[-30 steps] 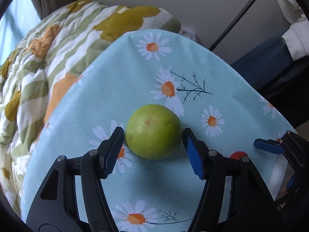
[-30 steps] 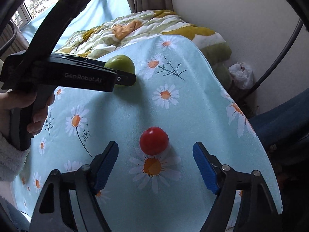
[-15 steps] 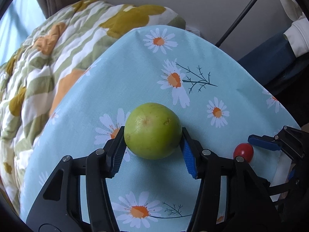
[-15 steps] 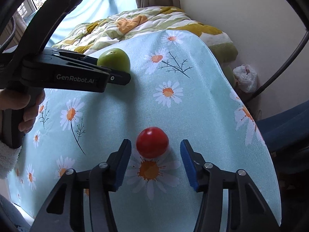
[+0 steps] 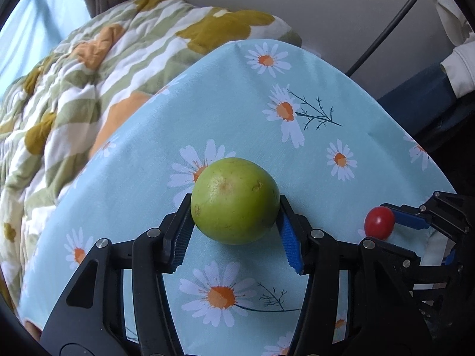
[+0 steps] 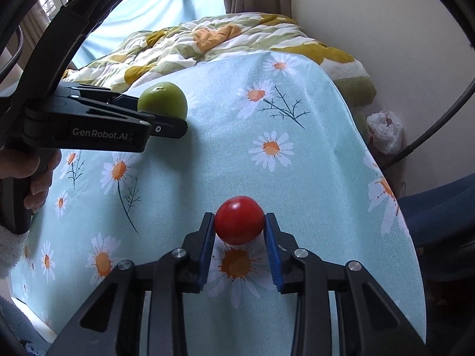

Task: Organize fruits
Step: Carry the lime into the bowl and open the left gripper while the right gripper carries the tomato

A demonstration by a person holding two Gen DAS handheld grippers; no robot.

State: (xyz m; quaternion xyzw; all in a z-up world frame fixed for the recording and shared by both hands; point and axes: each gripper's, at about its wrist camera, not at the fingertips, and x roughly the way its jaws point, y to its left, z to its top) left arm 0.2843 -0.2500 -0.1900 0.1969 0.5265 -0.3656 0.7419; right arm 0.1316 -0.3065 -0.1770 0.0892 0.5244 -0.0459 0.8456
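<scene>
Fruits: two; left gripper point(image 5: 234, 225) clamps green fruit point(image 5: 234, 200); right gripper point(image 6: 240, 238) clamps tomato point(image 6: 239, 224)

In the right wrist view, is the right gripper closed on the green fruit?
No, the right gripper has its blue pads against the red tomato; the green fruit sits in the left gripper.

One green fruit point(image 5: 234, 200), one tomato point(image 6: 239, 219)

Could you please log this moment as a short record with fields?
surface: light blue daisy-print cloth
left gripper: shut on round green fruit, blue pads on both sides
right gripper: shut on small round red tomato
fruit spacing: apart, neither touching the other
background: green and orange quilted blanket
</scene>
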